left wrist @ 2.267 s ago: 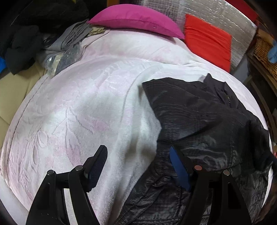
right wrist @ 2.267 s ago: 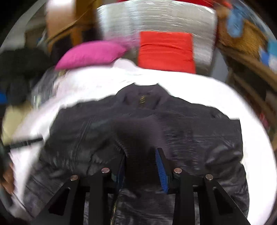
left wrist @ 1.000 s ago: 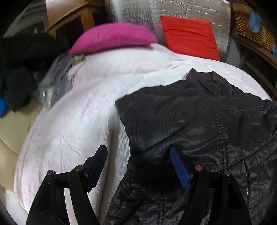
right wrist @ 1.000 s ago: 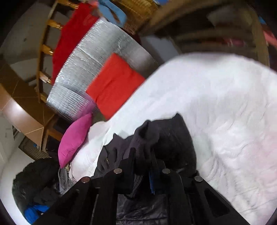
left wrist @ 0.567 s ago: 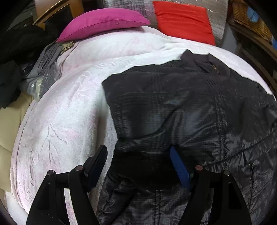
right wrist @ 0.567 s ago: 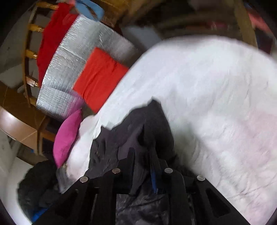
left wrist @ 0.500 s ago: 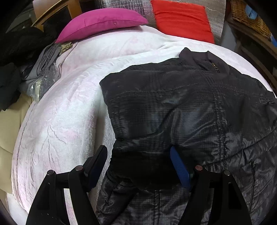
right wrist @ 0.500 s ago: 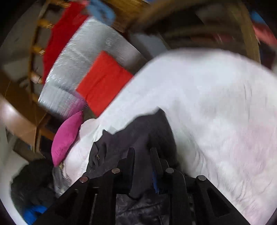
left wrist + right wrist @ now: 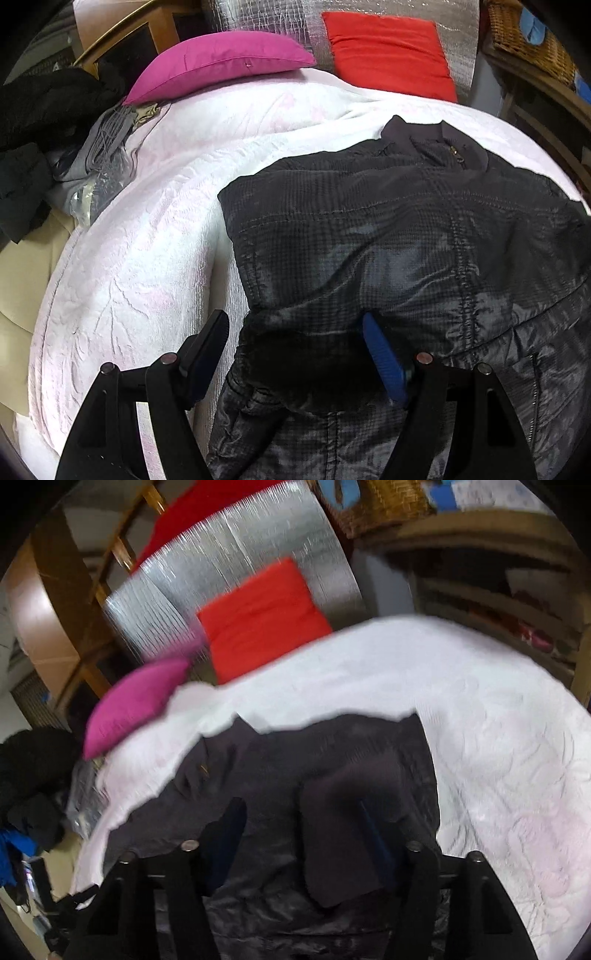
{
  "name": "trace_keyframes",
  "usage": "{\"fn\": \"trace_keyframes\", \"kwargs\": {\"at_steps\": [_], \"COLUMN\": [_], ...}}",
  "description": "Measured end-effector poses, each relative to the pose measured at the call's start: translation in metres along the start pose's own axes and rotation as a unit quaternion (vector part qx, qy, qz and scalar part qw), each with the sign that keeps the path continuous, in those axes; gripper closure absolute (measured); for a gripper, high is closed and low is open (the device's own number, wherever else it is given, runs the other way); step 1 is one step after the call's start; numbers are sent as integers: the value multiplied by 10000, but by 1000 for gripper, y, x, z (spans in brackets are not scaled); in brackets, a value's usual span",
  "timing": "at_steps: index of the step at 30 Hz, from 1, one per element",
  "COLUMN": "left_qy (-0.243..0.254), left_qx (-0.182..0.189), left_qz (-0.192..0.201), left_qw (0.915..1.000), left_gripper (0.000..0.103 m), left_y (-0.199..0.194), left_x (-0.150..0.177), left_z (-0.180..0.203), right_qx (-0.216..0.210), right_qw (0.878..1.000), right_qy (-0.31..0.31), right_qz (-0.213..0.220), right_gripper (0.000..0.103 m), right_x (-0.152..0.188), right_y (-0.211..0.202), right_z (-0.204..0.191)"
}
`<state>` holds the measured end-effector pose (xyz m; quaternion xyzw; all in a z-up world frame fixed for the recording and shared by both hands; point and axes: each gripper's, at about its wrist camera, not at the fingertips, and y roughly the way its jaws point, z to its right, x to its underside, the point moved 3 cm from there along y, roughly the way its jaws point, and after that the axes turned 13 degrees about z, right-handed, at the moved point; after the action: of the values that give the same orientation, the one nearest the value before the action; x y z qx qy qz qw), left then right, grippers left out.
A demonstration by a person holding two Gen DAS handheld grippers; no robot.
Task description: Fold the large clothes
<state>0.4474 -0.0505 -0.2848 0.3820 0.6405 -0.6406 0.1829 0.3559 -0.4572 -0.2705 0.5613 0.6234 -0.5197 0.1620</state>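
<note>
Jacket: black quilted padded jacket is lying collar toward the red square cushion.
Left gripper: gaping wide over a sleeve fold.
Right gripper: spread apart, gripping nothing.
Around: magenta pillow is sitting on the white textured bedspread.

White bedspread, magenta pillow, red cushion, silver panel.

A lived-in bedroom in a home.

A bed covered with a white embossed bedspread fills the room. A pink pillow and a red cushion lean at its head against a silver quilted panel. A black jacket lies on the bed, loose dark clothes are heaped beside it, and wicker baskets sit on wooden shelves.
</note>
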Motion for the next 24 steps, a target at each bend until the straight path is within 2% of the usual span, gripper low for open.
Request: {"fn": "trace_keyframes", "kwargs": {"at_steps": [4,9,15,22,24], "left_qy": [62,132,326,352,379], "left_qx": [-24,-29,-50,-61,-93], "left_qz": [22,30,90,101,118], "left_qw": [10000,9999,9994,9993,9992], "left_gripper": [27,27,27,27,27], "left_y": [1,1,0,0,-1], "left_x": [1,4,9,12,12], "left_z": [2,1,5,5,5], "right_qx": [274,397,544,552,520], "right_qw": [9970,9930,9887,9875,9891], "right_qy": [132,-22,-530,-573,-531], "right_qz": [-713,-1116,-1290,-1363,-1269], "right_gripper": [42,45,45,45,44], "right_x": [21,31,43,35,28], "right_y": [22,20,14,11,5], "right_z": [21,28,25,24,21]}}
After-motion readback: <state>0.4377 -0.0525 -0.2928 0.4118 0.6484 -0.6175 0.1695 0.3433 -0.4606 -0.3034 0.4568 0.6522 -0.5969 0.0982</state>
